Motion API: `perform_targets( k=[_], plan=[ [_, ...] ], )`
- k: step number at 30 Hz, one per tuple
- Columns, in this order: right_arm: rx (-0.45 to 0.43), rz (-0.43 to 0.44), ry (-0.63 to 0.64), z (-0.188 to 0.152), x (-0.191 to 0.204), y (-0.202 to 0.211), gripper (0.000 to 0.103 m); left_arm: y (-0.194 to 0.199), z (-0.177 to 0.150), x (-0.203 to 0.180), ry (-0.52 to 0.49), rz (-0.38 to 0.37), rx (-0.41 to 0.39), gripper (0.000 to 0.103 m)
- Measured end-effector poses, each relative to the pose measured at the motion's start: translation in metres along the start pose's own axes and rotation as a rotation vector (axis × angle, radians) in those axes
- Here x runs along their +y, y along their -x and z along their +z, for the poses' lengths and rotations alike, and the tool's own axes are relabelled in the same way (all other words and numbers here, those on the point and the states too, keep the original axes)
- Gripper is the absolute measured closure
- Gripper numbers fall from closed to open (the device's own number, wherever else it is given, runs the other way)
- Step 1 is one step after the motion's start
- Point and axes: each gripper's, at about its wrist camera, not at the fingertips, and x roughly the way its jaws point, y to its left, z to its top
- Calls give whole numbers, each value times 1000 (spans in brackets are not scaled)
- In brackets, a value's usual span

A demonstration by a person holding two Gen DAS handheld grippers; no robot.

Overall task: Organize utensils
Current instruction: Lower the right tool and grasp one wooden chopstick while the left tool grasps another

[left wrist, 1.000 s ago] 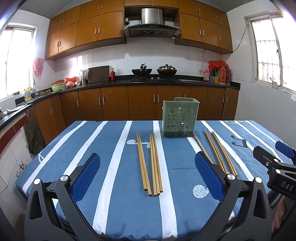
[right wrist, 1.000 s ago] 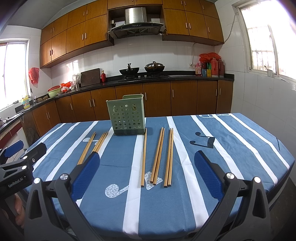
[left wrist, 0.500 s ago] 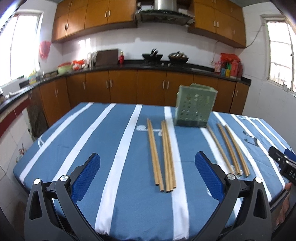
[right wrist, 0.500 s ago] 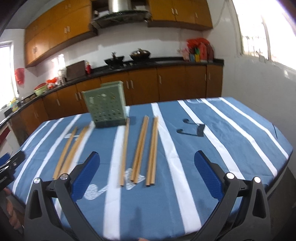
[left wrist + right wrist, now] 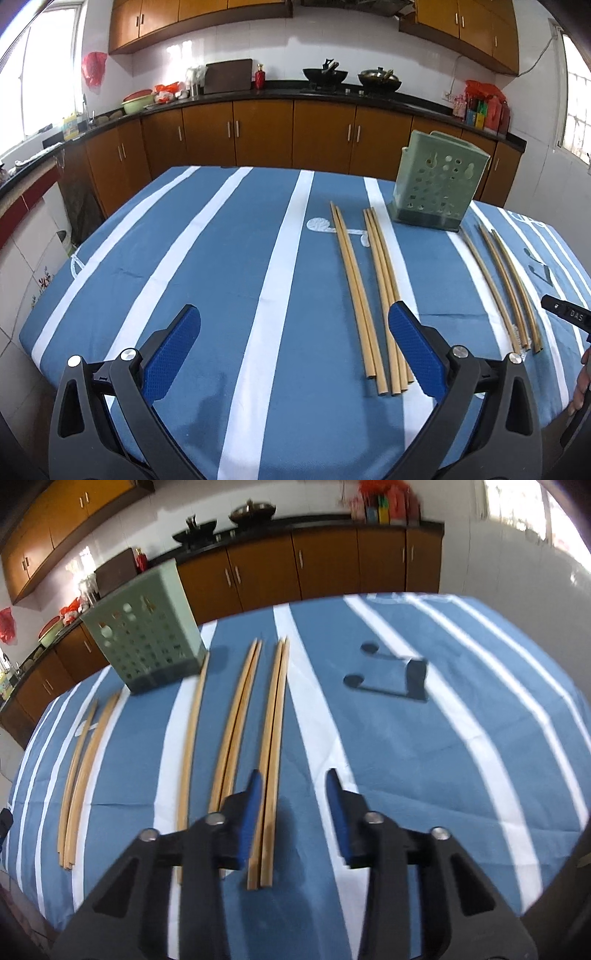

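Left wrist view: we hold the left gripper (image 5: 293,347) low over the near edge of a table (image 5: 207,258) covered in blue cloth with white stripes, its blue pads spread wide apart with nothing between them. A bunch of chopsticks (image 5: 373,295) lies lengthwise on the cloth just ahead; the right pad sits in front of the near ends of some of them, though we cannot tell whether it touches. A second set of chopsticks (image 5: 506,288) lies further right, apart from the first. A green perforated holder (image 5: 436,184) stands upright near the far edge, beyond the far tips of both groups. At the right edge of this view we see a black part of the right gripper (image 5: 567,314) and fingertips (image 5: 581,384) of the hand on it. Right wrist view, somewhat blurred: the right gripper (image 5: 295,782) points down at the cloth, its jaws narrow and closing. The rightmost pair (image 5: 273,760) of chopsticks runs under the gap, close beside the left pad; the pads do not yet press on it. Another pair (image 5: 236,734) and a single stick (image 5: 192,738) lie to its left. The holder sits at the far left, and the other bunch lies near the left edge of the table
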Motion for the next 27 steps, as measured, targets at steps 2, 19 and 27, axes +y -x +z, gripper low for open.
perform_targets(
  k=[2,19,27],
  plan=[
    [22,9,0,0,2,-7,72,-5,0,1,5,-9,23,7],
    [25,-73,16,11,-7,-27,94,-51,6,-17,-26,-148,190,53],
    [13,-81,34,10,-6,-28,94,-71,8,-25,-54,-159,252,68]
  ],
)
